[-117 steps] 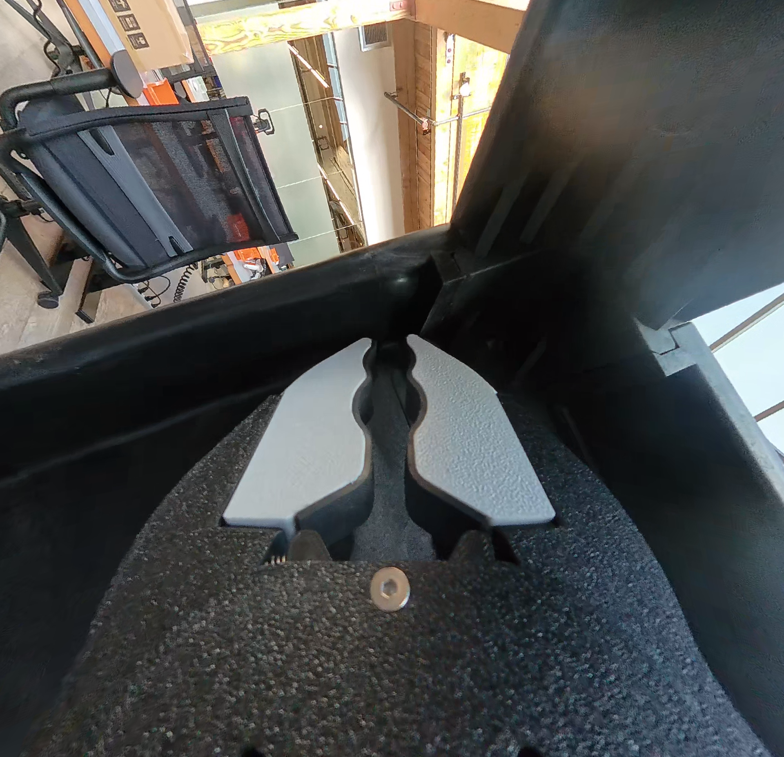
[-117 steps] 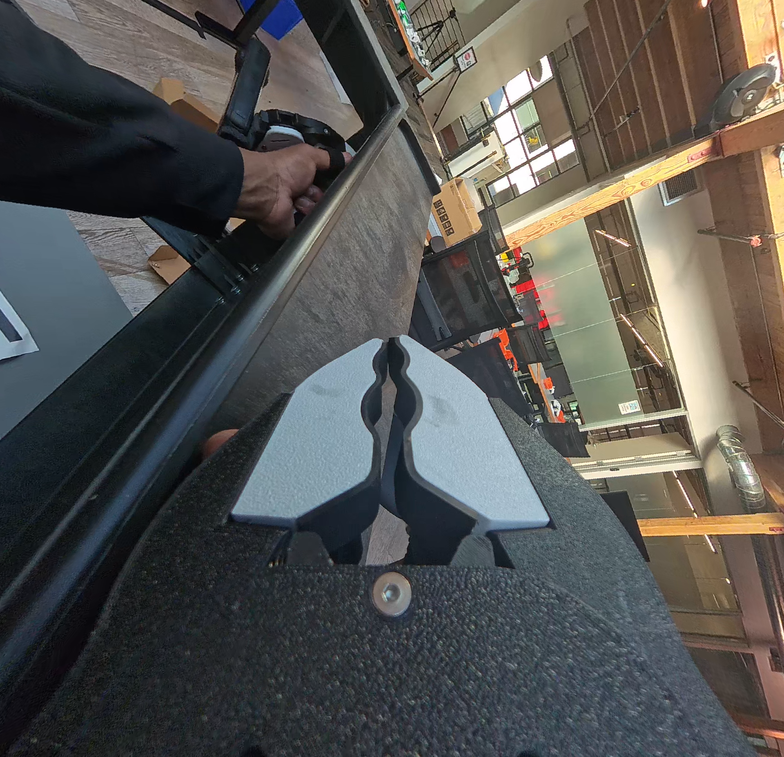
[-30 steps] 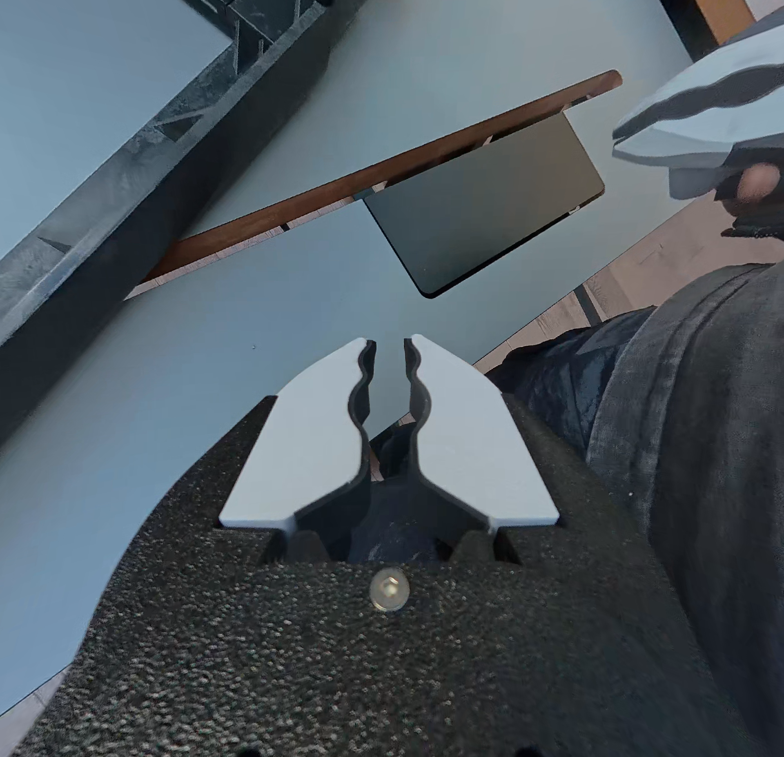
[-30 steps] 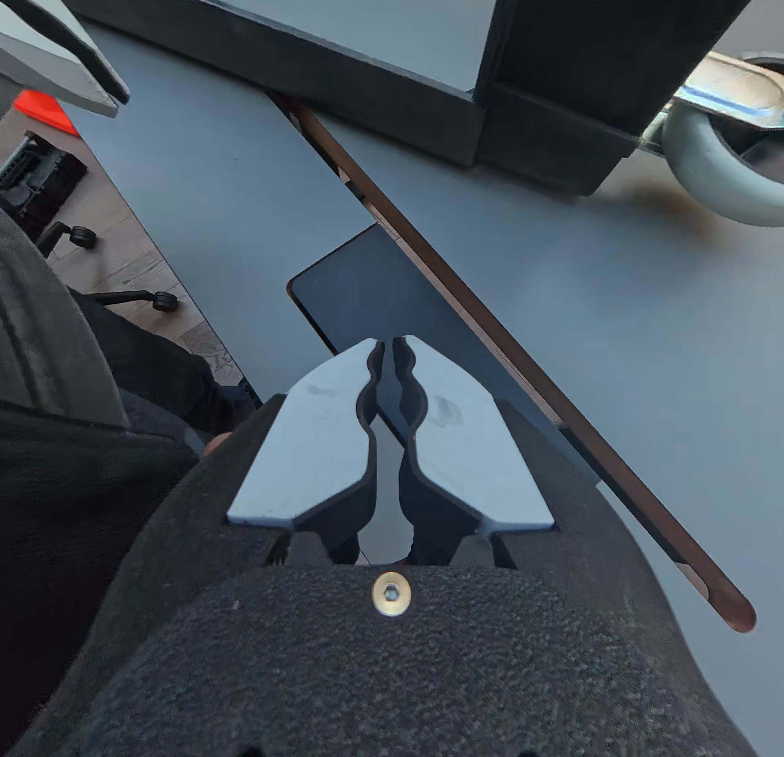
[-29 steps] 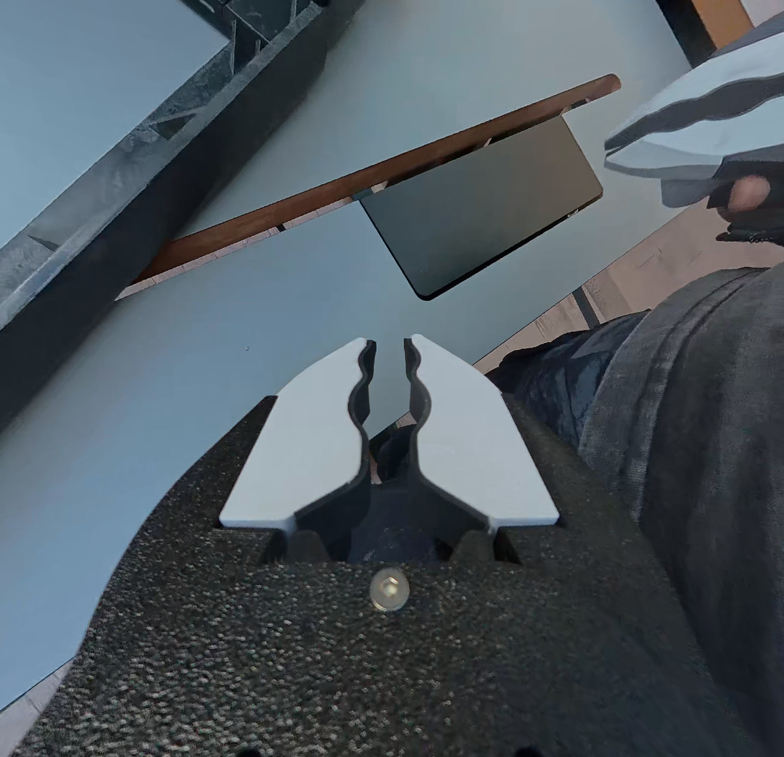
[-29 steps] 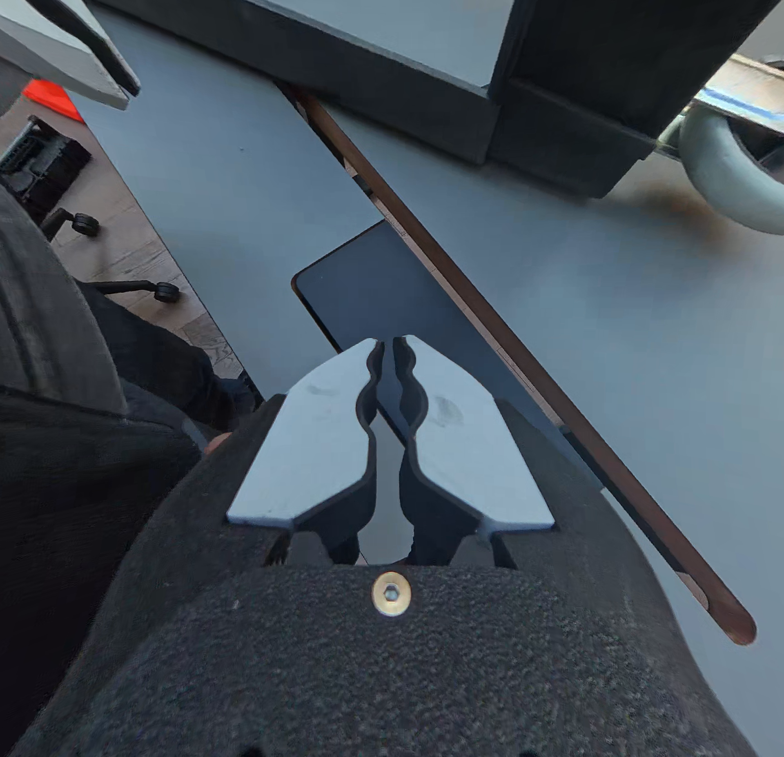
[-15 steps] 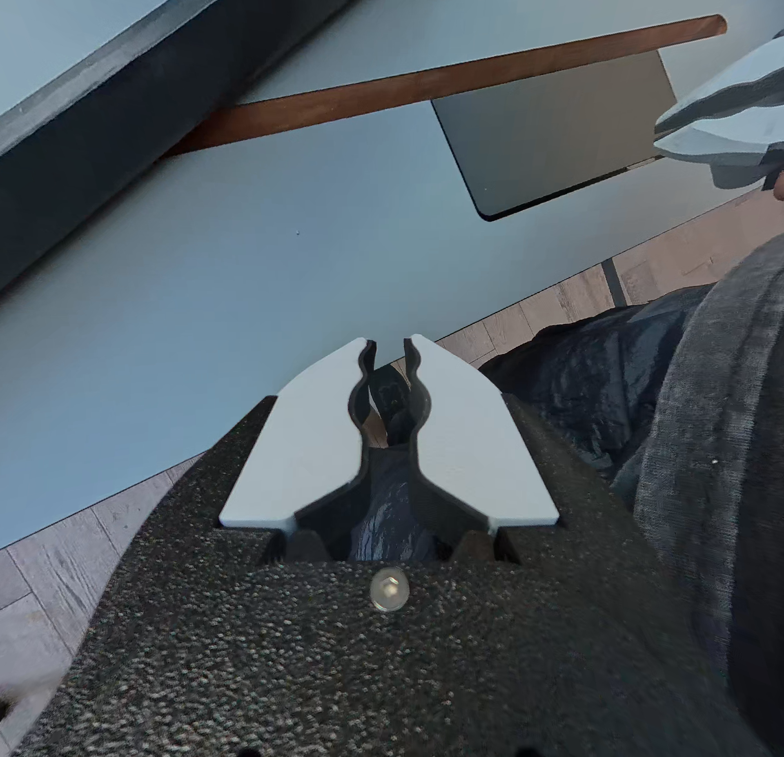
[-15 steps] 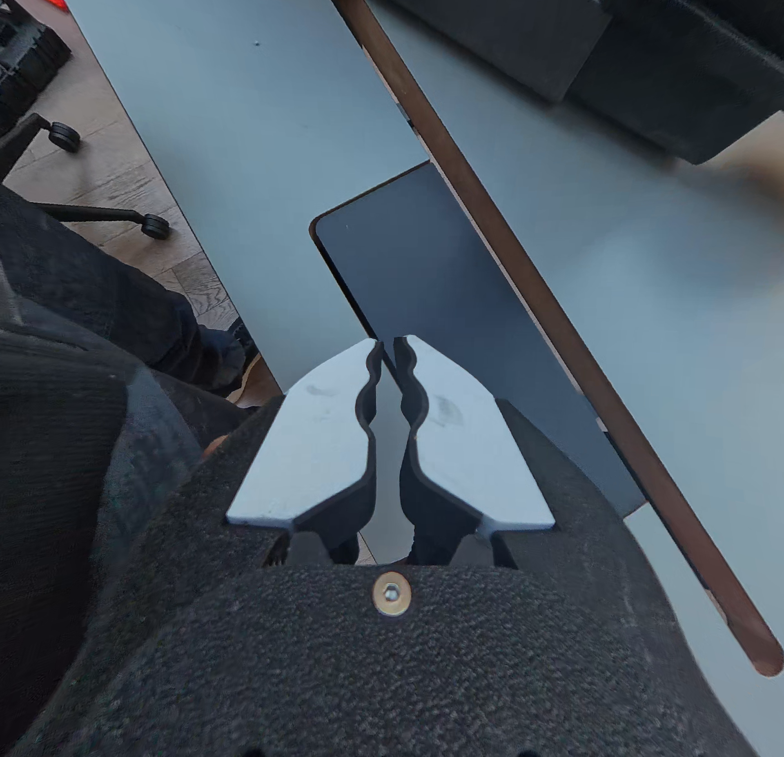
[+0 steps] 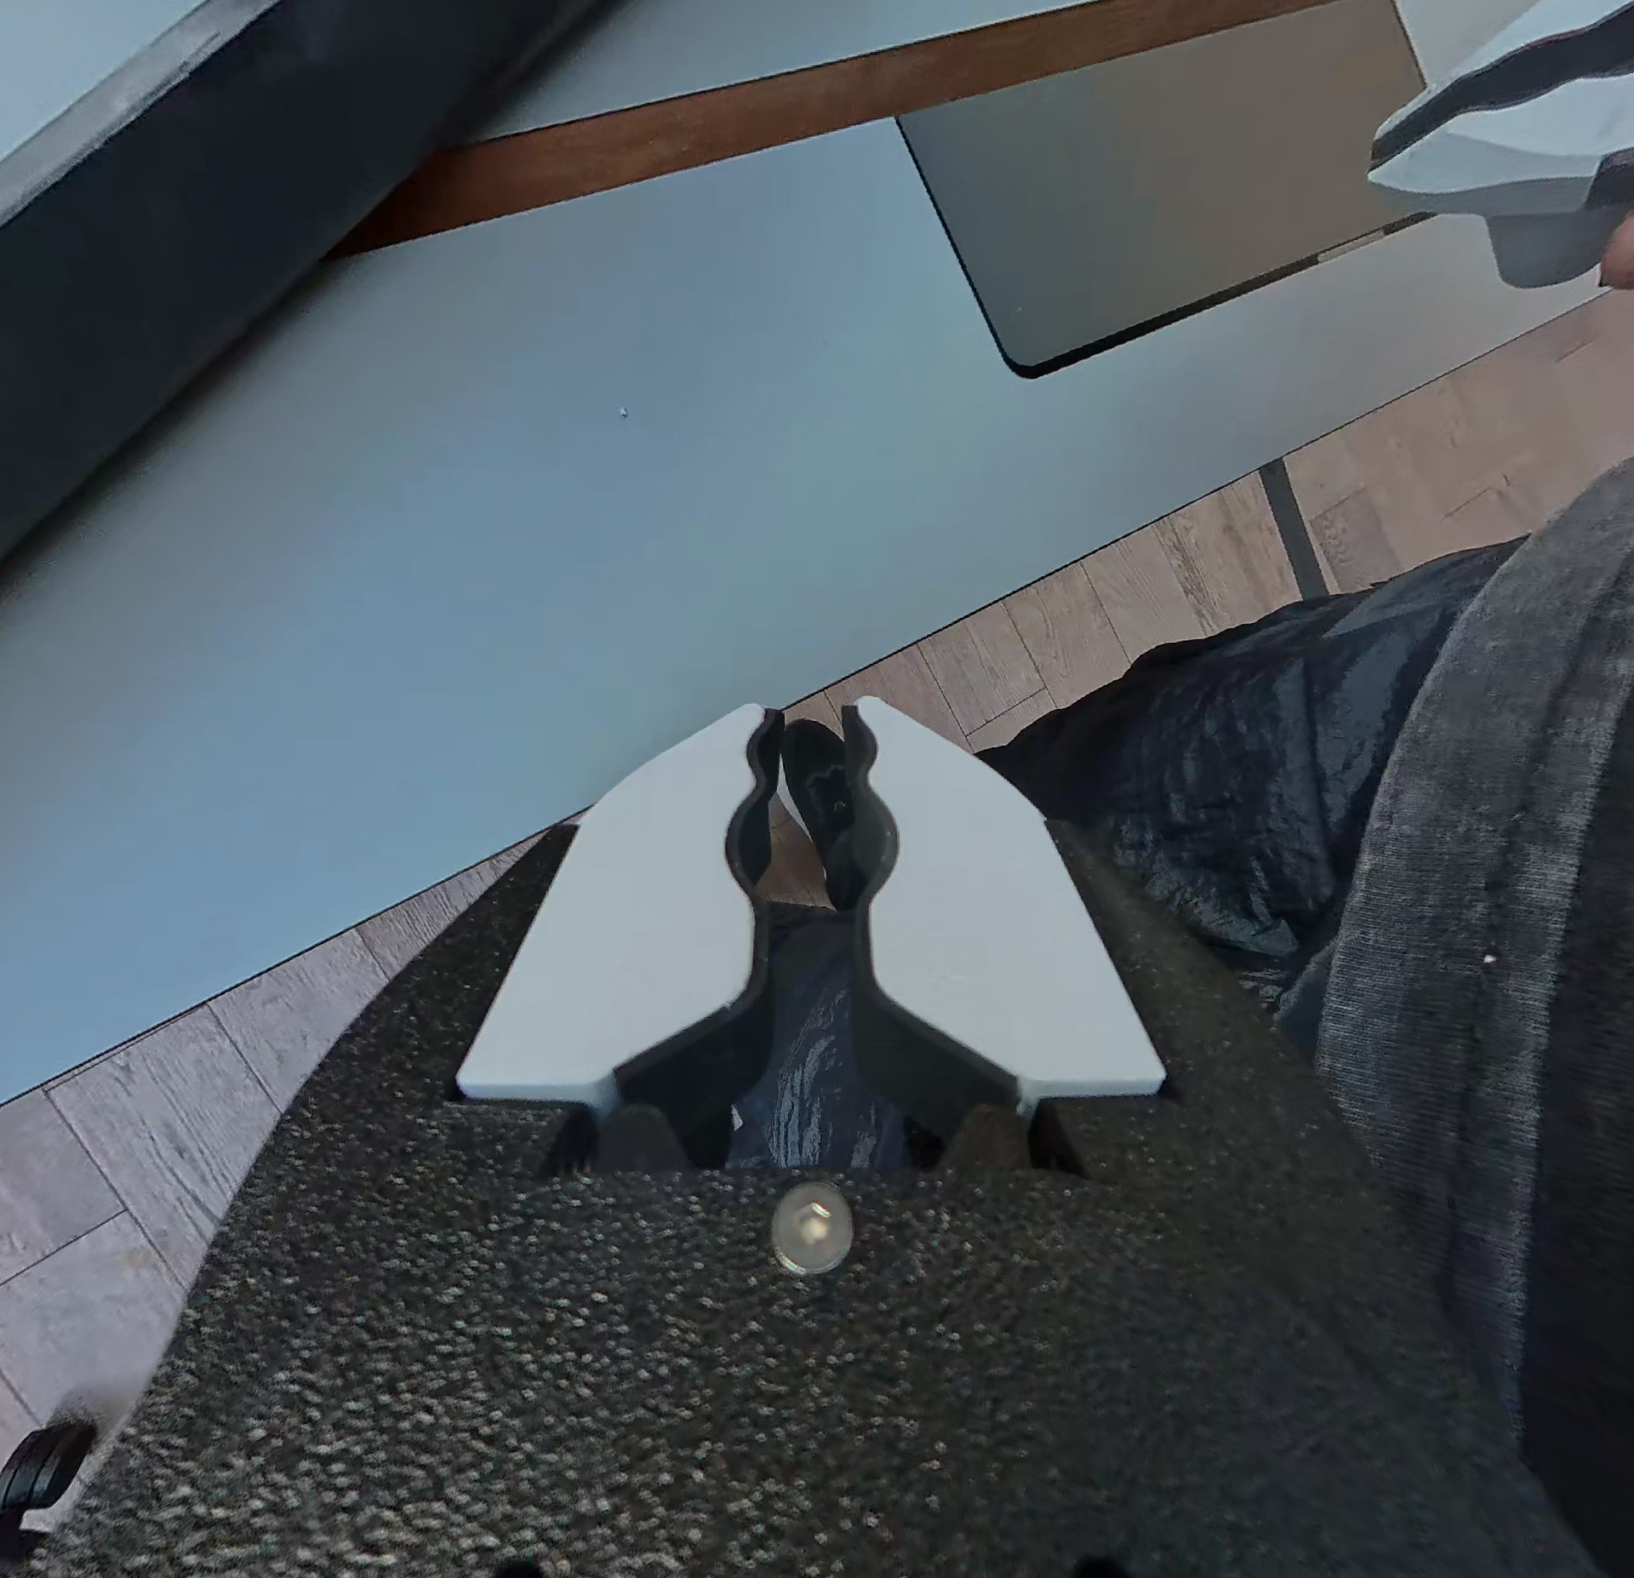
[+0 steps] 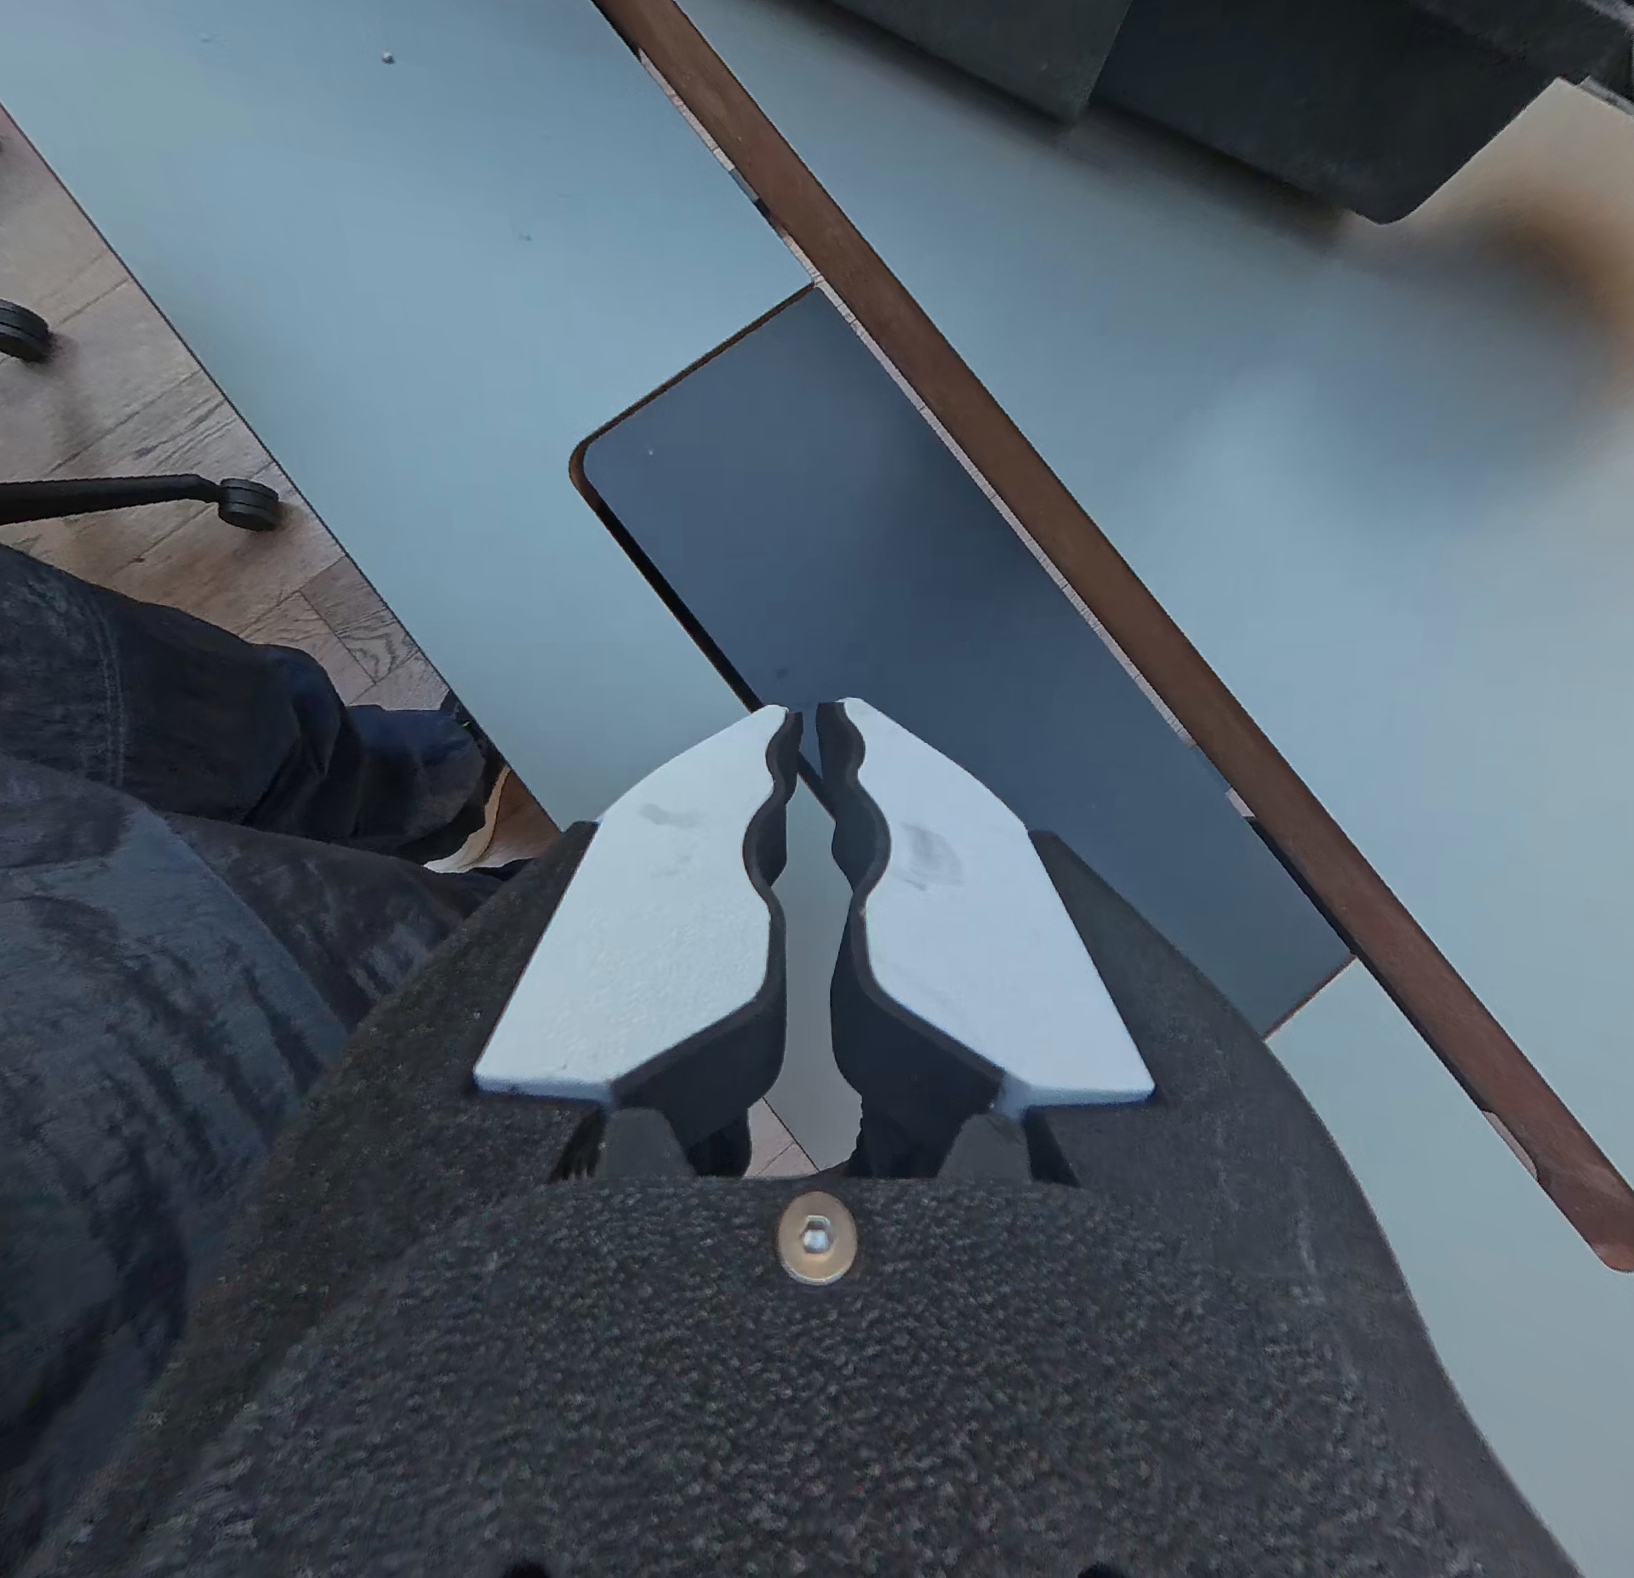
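Note:
My left gripper [image 9: 813, 715] is shut and empty, with a thin slit between its white fingers. It hangs just off the front edge of the grey table [image 9: 442, 519], above the floor and a person's dark trouser leg [image 9: 1238, 784]. My right gripper [image 10: 809, 710] is shut and empty, its tips over the near edge of a dark flat panel [image 10: 884, 634] on the table. A long brown wooden strip [image 10: 1105, 616] lies along the panel's far side. The panel [image 9: 1149, 174], the strip [image 9: 796, 103] and the right gripper [image 9: 1503, 112] also show in the left wrist view.
A black case [image 9: 177, 174] stands on the table at the back left; in the right wrist view it [image 10: 1326, 76] is at the top. A person's grey sleeve [image 9: 1503, 916] and dark legs [image 10: 177, 828] are close by. A chair caster [image 10: 248, 503] stands on the wooden floor [image 10: 115, 404]. About 25 centimetres separates my left fingertips from my right. About 15 centimetres separates my left fingertips from the black case [image 9: 177, 174].
Both grippers have drawn back toward the person and the table's front edge. The left one has gone from over the table to over the floor. Both stayed shut.

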`<state>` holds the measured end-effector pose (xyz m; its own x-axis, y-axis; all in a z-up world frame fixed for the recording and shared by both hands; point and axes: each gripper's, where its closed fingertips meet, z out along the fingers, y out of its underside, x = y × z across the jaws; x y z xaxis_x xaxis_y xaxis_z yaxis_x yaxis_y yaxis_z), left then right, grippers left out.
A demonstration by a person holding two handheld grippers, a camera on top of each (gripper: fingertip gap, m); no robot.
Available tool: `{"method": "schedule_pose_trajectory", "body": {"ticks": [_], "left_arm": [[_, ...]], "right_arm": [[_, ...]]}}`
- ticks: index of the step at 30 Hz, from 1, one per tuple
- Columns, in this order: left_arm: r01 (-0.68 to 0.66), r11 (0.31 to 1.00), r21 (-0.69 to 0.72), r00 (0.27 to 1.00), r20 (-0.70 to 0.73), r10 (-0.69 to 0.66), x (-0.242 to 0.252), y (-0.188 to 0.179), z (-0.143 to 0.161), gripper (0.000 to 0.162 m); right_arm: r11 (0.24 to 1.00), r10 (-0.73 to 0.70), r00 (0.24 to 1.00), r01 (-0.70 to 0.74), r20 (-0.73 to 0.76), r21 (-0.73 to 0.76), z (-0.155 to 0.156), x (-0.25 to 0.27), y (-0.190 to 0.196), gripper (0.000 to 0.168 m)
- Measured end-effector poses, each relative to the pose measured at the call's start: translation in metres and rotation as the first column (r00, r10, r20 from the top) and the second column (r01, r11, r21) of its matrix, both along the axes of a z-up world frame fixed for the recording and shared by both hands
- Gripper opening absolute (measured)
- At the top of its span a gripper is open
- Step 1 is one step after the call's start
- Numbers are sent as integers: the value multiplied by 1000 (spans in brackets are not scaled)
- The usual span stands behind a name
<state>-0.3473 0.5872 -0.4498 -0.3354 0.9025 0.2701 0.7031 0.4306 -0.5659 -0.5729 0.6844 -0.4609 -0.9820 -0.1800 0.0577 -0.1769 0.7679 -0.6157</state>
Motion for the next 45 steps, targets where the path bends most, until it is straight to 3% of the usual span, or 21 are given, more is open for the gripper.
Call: {"method": "schedule_pose_trajectory", "body": {"ticks": [7, 12, 19, 23, 32, 41, 45], "left_arm": [[-10, 1000, -5, 1000, 6, 10, 7, 2, -1, 15], [-121, 992, -43, 992, -39, 120, 14, -22, 14, 15], [-412, 908, -76, 900, -190, 392, 38, -113, 62, 15], [-502, 859, -101, 857, -196, 477, 57, -182, 69, 16], [-587, 797, -142, 810, -125, 574, 80, -331, 42, 19], [-559, 811, -175, 823, 2, 568, 71, -396, -1, 19], [-668, 728, -154, 738, -13, 675, 77, -426, -10, 18]], "right_arm": [[1000, -4, 1000, 4, 9, 2, -2, 10, 5, 4], [1000, 8, 1000, -8, 10, -1, -2, 12, 7, 4], [1000, 24, 1000, -24, -14, 15, 0, 12, 7, 5], [999, 8, 999, -6, -34, 39, 1, 13, 6, 5], [993, -77, 995, 82, -65, 82, 23, 23, 3, 5], [983, -91, 992, 104, -89, 153, 25, 35, 6, 5], [982, -91, 991, 106, -94, 157, 31, 38, 0, 5]]}}
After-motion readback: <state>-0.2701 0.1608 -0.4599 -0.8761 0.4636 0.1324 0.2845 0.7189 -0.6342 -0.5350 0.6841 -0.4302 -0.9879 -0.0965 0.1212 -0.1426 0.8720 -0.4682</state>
